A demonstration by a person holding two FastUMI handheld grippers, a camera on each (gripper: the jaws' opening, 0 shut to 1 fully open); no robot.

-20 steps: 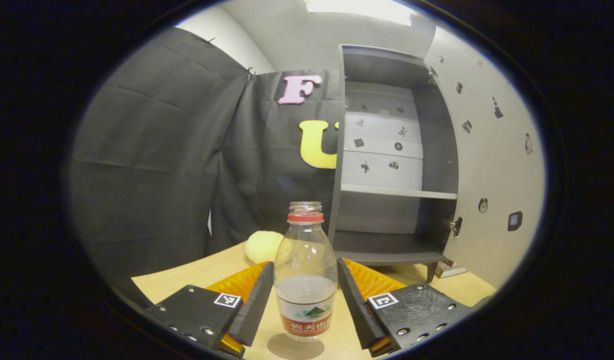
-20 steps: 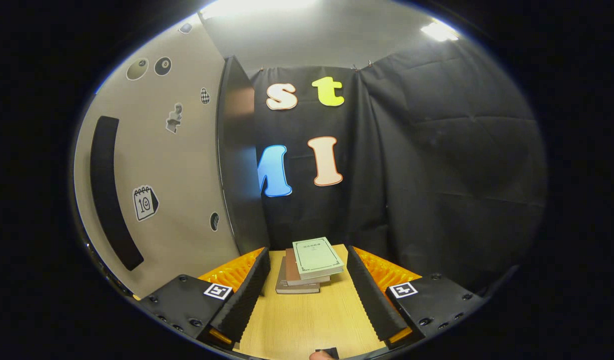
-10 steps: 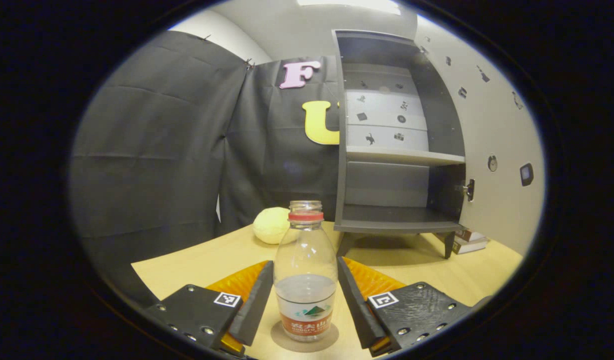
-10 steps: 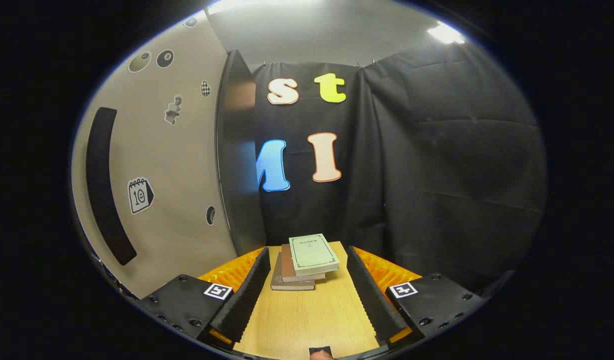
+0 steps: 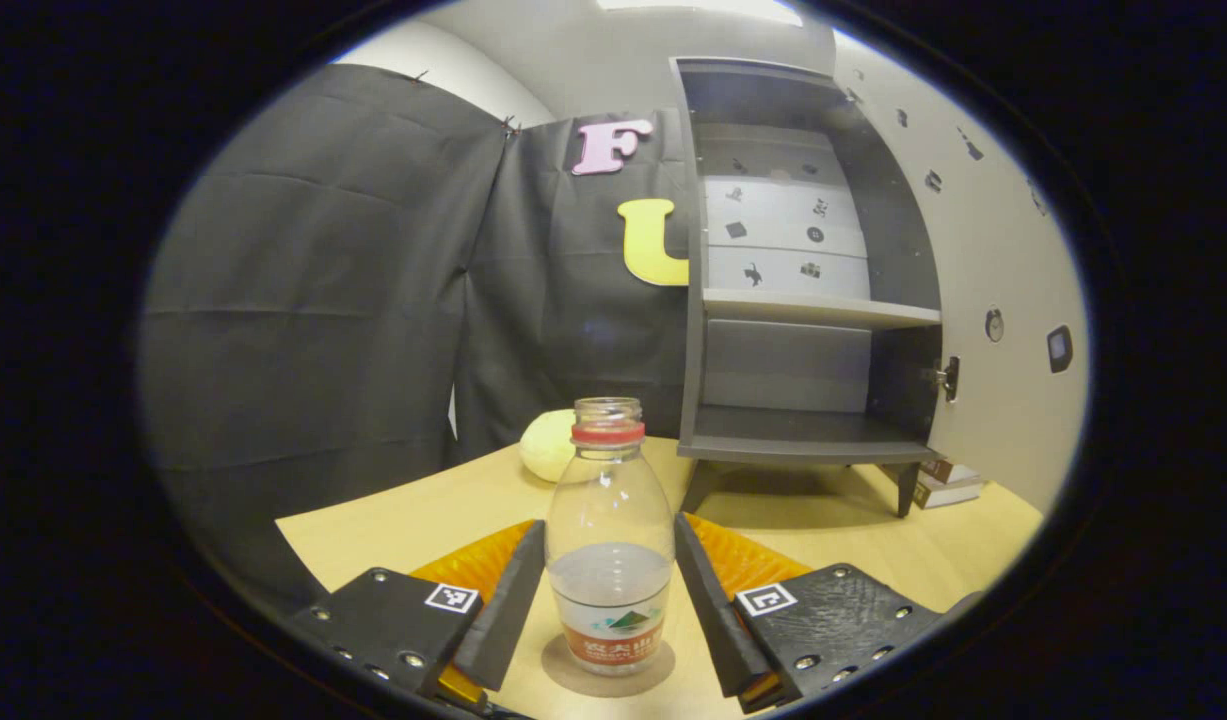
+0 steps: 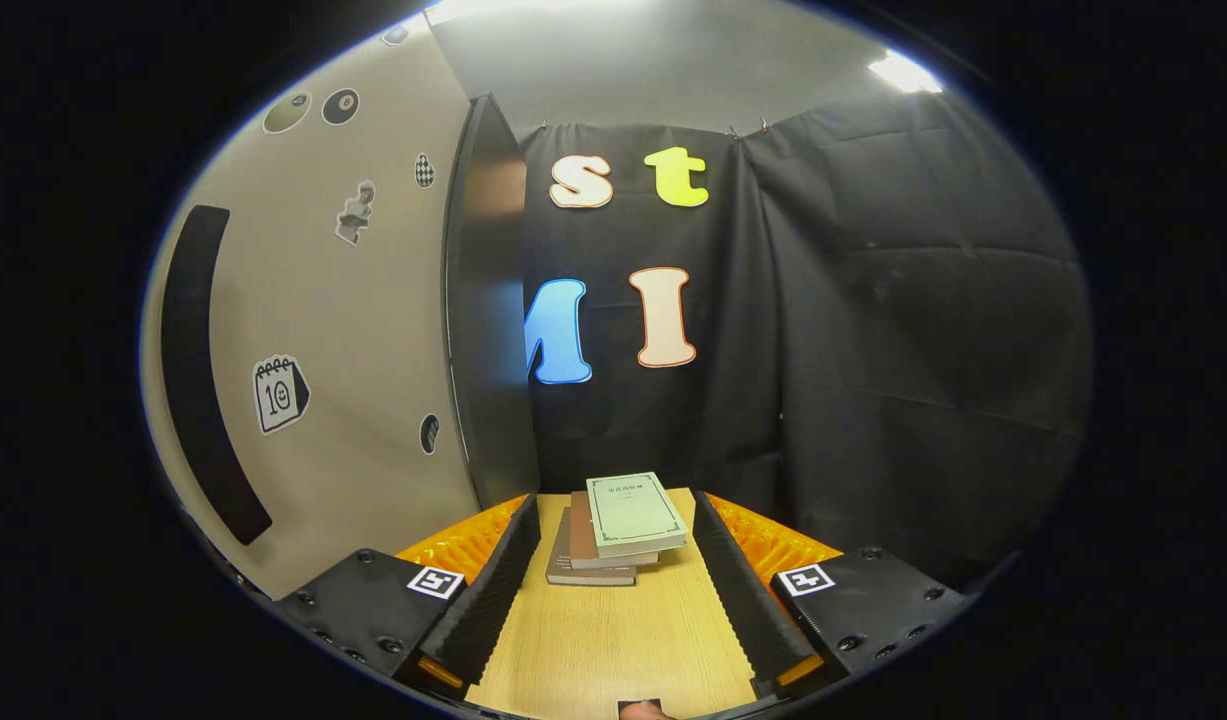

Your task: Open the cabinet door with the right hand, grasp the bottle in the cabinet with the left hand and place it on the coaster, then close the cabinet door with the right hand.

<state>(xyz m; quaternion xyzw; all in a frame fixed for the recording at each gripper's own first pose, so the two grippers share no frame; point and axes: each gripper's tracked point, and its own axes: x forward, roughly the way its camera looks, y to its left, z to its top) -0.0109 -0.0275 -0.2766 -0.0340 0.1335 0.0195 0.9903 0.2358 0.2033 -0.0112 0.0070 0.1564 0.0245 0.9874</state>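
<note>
While my left tool (image 5: 609, 590) sits low over the tabletop (image 5: 393, 520), its two fingers flank the bottle (image 5: 610, 560) closely, though I cannot tell whether they press on it or stand just off it. That bottle stands upright on the round coaster (image 5: 607, 668), uncapped, with a red ring at its neck and some water in it. Behind it the cabinet (image 5: 803, 290) is empty on both shelves, its door (image 5: 1003, 300) swung out to the right, and a pale yellow ball (image 5: 546, 445) lies near the cabinet's left side. My right tool (image 6: 605, 580) is spread wide and holds nothing; ahead of it lies a stack of books (image 6: 613, 528), with the door's outer face (image 6: 323, 330) to its left.
</note>
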